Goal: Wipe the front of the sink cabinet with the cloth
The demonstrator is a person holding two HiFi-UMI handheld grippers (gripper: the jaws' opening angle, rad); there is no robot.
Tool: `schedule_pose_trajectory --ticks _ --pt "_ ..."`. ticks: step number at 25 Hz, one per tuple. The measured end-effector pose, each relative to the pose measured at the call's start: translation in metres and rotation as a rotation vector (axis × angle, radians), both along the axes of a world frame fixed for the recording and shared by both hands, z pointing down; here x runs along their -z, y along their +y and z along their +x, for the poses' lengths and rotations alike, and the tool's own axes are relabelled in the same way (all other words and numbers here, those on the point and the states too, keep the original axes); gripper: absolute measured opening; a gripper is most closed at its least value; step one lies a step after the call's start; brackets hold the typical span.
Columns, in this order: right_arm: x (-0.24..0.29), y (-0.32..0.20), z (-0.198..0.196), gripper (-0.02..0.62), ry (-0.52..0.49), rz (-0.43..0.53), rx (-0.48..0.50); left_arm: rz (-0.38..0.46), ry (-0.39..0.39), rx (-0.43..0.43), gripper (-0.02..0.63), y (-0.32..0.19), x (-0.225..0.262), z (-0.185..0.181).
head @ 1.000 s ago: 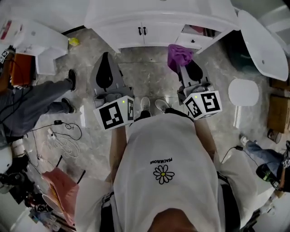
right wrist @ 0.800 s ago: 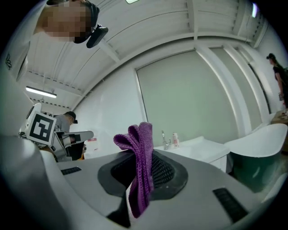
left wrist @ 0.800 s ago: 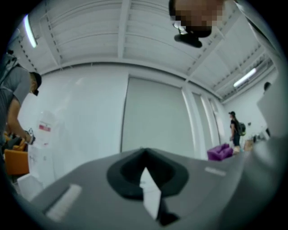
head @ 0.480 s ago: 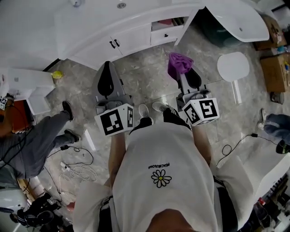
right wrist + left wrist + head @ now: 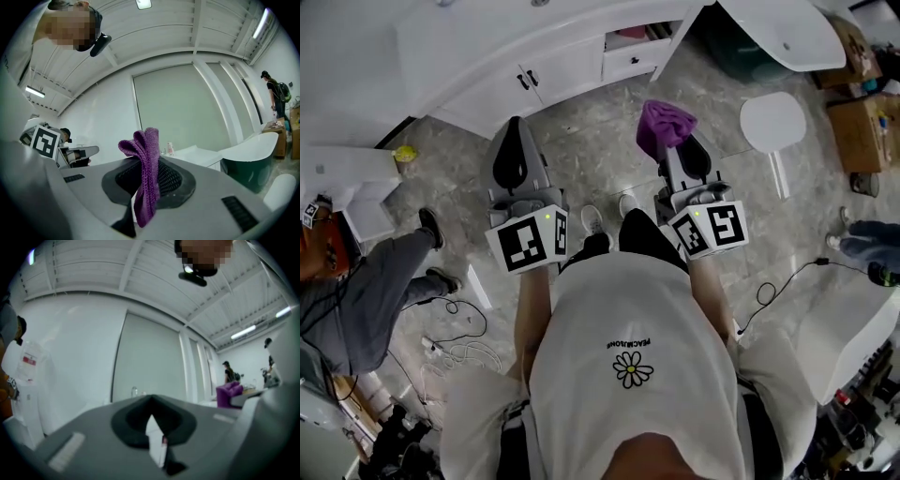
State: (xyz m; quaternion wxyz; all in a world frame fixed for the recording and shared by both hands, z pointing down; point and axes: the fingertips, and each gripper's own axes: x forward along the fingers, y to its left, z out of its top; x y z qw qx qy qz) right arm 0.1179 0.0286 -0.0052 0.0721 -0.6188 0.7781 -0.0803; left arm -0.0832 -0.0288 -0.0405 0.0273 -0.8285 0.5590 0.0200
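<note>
The white sink cabinet (image 5: 562,56) stands at the top of the head view, with two doors with black handles and an open drawer (image 5: 633,56) to their right. My right gripper (image 5: 670,141) is shut on a purple cloth (image 5: 664,124), which bunches over its tips above the marble floor, short of the cabinet. In the right gripper view the cloth (image 5: 146,173) hangs pinched between the jaws of my right gripper (image 5: 144,197). My left gripper (image 5: 514,127) is level with it to the left and holds nothing. My left gripper (image 5: 152,427) has its jaws together.
A seated person's dark-trousered legs (image 5: 375,281) and floor cables (image 5: 450,333) lie at the left. A white box (image 5: 342,183) and a yellow object (image 5: 405,153) sit near the cabinet's left end. A white bathtub (image 5: 783,37), a round white stool (image 5: 773,117) and cardboard boxes (image 5: 853,131) stand at the right.
The head view has swung, so the cabinet now sits higher and further left. Both grippers keep their spacing, and the cloth stays in the right one.
</note>
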Motion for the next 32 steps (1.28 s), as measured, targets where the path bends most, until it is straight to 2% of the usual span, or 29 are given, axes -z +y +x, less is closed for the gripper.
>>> schedule_pose_trajectory --ticks 7,15,21,26,32 --pt "0.012 -0.012 0.007 0.058 0.001 0.005 0.051 0.029 -0.013 0.05 0.005 0.0 0.023 0.002" --pt "0.013 -0.031 0.009 0.058 0.004 0.023 0.096 0.031 -0.013 0.083 0.005 -0.003 0.021 0.003" --pt "-0.003 -0.07 0.0 0.058 0.007 0.028 0.136 0.025 0.016 0.084 0.005 -0.04 0.003 0.002" --pt "-0.06 -0.125 0.0 0.058 0.037 0.075 0.159 0.057 0.024 0.106 0.005 -0.092 -0.063 -0.001" --pt "-0.209 -0.19 -0.003 0.058 0.043 0.184 0.166 0.127 0.021 0.15 0.005 -0.148 -0.22 -0.013"
